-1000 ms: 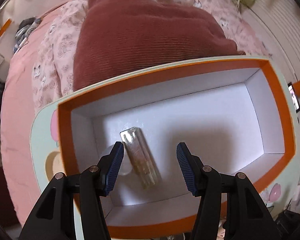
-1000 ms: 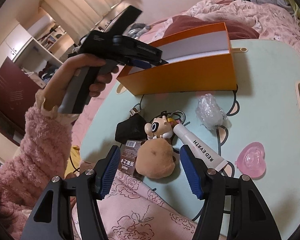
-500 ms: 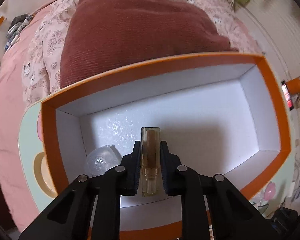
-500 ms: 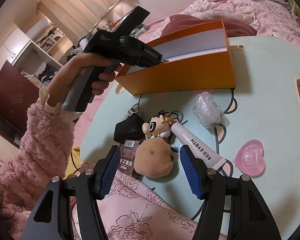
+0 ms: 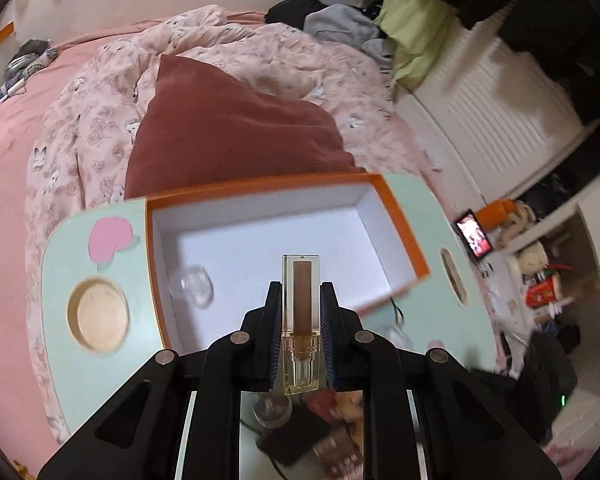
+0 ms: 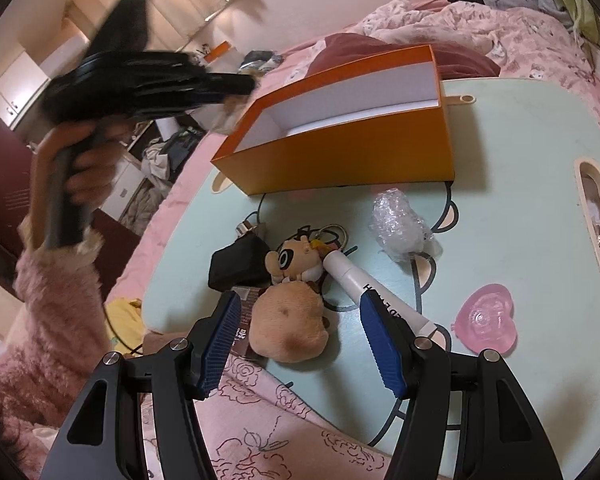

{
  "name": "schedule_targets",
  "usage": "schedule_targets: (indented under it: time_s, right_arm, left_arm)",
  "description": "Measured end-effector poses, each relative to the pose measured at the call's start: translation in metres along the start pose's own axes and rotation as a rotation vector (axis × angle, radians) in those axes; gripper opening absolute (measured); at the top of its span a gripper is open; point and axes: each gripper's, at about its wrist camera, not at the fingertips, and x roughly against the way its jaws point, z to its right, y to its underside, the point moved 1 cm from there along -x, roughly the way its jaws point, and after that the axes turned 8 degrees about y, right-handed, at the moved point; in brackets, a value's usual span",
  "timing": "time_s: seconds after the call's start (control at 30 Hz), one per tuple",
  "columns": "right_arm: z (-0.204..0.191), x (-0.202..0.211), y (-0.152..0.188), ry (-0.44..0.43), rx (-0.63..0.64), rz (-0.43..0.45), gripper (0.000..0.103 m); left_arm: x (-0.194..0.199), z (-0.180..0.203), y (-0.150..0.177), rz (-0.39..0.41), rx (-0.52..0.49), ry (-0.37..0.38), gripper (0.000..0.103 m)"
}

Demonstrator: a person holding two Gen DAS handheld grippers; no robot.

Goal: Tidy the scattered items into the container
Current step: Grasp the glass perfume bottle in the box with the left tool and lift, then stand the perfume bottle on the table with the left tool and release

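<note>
1 mint lap table (image 6: 520,128) carries my orange box (image 6: 352,160), with a clear ball (image 5: 192,286) inside. My right gripper (image 6: 300,344) hangs wide open above the plush toy (image 6: 288,326), touching nothing. My left gripper (image 5: 300,336) is clamped on the lip gloss tube (image 5: 301,320), raised above the box.

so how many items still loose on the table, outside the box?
6 visible: black pouch, plush toy, white tube, bubble wrap, pink heart, small packet under plush. More may hide.

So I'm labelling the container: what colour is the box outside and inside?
Orange outside, white inside; the box shows best in the right wrist view.
</note>
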Motion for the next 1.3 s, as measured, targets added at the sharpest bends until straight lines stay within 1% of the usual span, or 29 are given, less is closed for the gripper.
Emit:
schedule_targets:
  time_s: [0.13,0.27,0.37,0.47,0.57,0.6,0.67,0.7,0.8,0.87,1.0,1.03,1.07,1.1,1.13,1.17,1.27,1.3]
  right_arm:
    - [0.001,-0.001,0.000,0.018,-0.005,0.001,0.062]
    - [0.000,-0.003,-0.001,0.034,-0.004,-0.002,0.062]
    - [0.000,-0.003,-0.001,0.038,-0.006,-0.005,0.062]
    - [-0.001,-0.003,-0.001,0.039,-0.005,-0.003,0.062]
    - [-0.002,-0.002,-0.001,0.044,0.001,-0.002,0.062]
    - [-0.002,-0.002,-0.001,0.046,0.001,-0.003,0.062]
    - [-0.004,-0.004,-0.002,0.046,0.005,-0.007,0.062]
    - [-0.006,-0.004,-0.003,0.048,0.008,-0.006,0.062]
    - [-0.010,-0.002,-0.005,0.052,0.016,0.002,0.062]
    - [-0.012,-0.001,-0.006,0.053,0.020,0.005,0.062]
    - [-0.013,-0.001,-0.005,0.058,0.023,0.006,0.062]
    - [-0.014,-0.001,-0.005,0.060,0.023,0.005,0.062]
    - [-0.014,-0.001,-0.005,0.061,0.024,0.005,0.062]
    - [-0.015,-0.001,-0.006,0.062,0.026,0.005,0.062]
    - [-0.016,-0.001,-0.006,0.063,0.030,0.005,0.062]
    - [-0.019,0.000,-0.008,0.066,0.039,0.008,0.062]
    - [-0.028,0.008,-0.021,0.075,0.076,0.033,0.062]
    - [-0.031,0.011,-0.027,0.072,0.089,0.042,0.062]
  left_arm:
    - [0.007,-0.004,0.038,0.016,0.023,0.019,0.018]
    - [0.026,-0.012,0.072,0.096,0.063,0.022,0.018]
    - [0.037,-0.015,0.096,0.127,0.091,0.021,0.018]
    - [0.039,-0.019,0.121,0.120,0.100,-0.006,0.018]
    - [0.031,-0.027,0.142,0.065,0.110,0.017,0.018]
    - [0.027,-0.032,0.147,0.055,0.124,0.022,0.018]
    - [0.018,-0.043,0.155,0.046,0.167,0.003,0.018]
    - [0.013,-0.045,0.157,0.042,0.175,-0.001,0.018]
    - [0.001,-0.046,0.163,0.018,0.185,0.041,0.018]
    - [-0.007,-0.045,0.165,0.005,0.187,0.044,0.018]
    - [-0.013,-0.041,0.166,0.003,0.188,0.060,0.019]
    - [-0.014,-0.040,0.166,0.004,0.186,0.058,0.022]
    - [-0.015,-0.039,0.165,0.002,0.182,0.051,0.032]
    - [-0.015,-0.037,0.165,0.001,0.177,0.038,0.037]
    - [-0.014,-0.038,0.165,0.008,0.178,0.032,0.045]
    - [-0.011,-0.038,0.164,0.024,0.182,0.029,0.051]
    - [0.002,-0.044,0.162,0.106,0.205,0.053,0.058]
    - [0.009,-0.048,0.162,0.159,0.226,0.066,0.060]
